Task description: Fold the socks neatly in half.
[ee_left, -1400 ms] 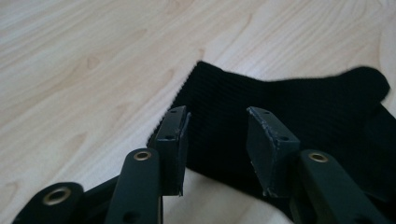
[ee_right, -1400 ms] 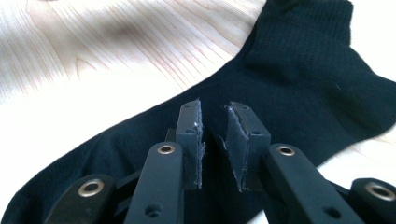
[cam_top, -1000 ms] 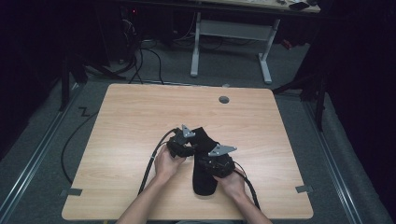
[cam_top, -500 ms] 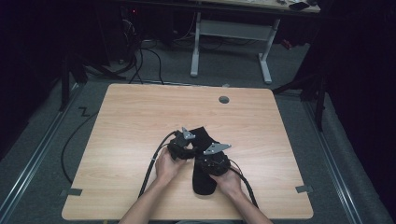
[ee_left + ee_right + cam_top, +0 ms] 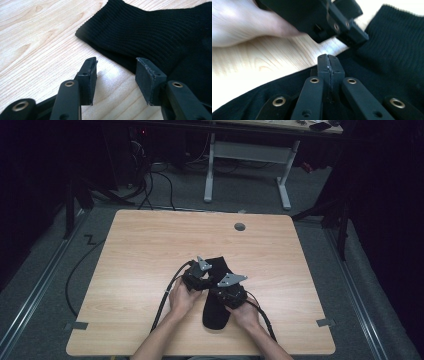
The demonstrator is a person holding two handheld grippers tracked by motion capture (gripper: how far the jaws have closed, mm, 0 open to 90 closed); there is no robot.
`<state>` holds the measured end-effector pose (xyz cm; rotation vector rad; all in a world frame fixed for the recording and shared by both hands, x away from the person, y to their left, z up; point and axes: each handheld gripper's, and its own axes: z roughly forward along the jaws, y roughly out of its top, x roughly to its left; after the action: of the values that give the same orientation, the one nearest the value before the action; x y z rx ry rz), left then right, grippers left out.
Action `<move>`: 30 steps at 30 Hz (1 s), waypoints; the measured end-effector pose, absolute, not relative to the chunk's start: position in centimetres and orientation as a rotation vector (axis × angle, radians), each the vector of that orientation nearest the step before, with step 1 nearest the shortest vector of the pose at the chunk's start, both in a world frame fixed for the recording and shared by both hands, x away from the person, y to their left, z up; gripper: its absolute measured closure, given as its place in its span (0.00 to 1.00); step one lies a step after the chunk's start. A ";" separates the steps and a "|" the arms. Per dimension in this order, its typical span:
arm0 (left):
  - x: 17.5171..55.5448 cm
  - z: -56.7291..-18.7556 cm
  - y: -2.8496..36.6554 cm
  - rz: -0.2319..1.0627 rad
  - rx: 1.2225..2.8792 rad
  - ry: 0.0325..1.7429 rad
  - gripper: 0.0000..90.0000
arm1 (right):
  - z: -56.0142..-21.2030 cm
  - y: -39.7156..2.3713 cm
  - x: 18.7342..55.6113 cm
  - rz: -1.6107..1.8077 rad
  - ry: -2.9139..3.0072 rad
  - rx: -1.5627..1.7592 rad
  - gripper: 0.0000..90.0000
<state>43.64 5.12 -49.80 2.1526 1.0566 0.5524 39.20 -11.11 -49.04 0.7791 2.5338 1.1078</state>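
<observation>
Right tongs pressed together at sock edge; left tongs spread, just beside cuff.

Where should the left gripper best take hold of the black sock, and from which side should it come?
Probably the ribbed cuff edge of the black sock. It lies flat on the table, just ahead of the open left gripper, so coming low from the bare wood side lets one jaw slide under that edge. The right gripper has just closed; whether it pinches fabric is unclear.
</observation>
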 end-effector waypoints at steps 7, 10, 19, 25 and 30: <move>43.7 -49.8 5.1 0.548 2.138 1.074 0.59 | -47.3 -10.7 38.2 1.154 2.528 0.697 1.00; 43.9 -49.9 5.3 0.521 2.125 1.087 0.59 | -47.6 -10.4 38.0 1.146 2.551 0.685 1.00; 43.8 -49.6 6.4 0.480 2.085 1.120 0.54 | -48.3 -11.9 38.4 1.176 2.525 0.783 0.80; 42.3 -48.1 6.5 0.486 2.084 1.056 0.52 | -48.7 -14.2 39.9 1.116 2.464 0.922 0.82; 41.1 -47.5 6.4 0.505 2.106 1.003 0.53 | -49.6 -14.2 40.8 1.061 2.465 0.954 0.83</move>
<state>41.07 6.41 -47.47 2.1056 1.0029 0.5046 40.81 -14.24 -49.63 0.9543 2.4645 1.0605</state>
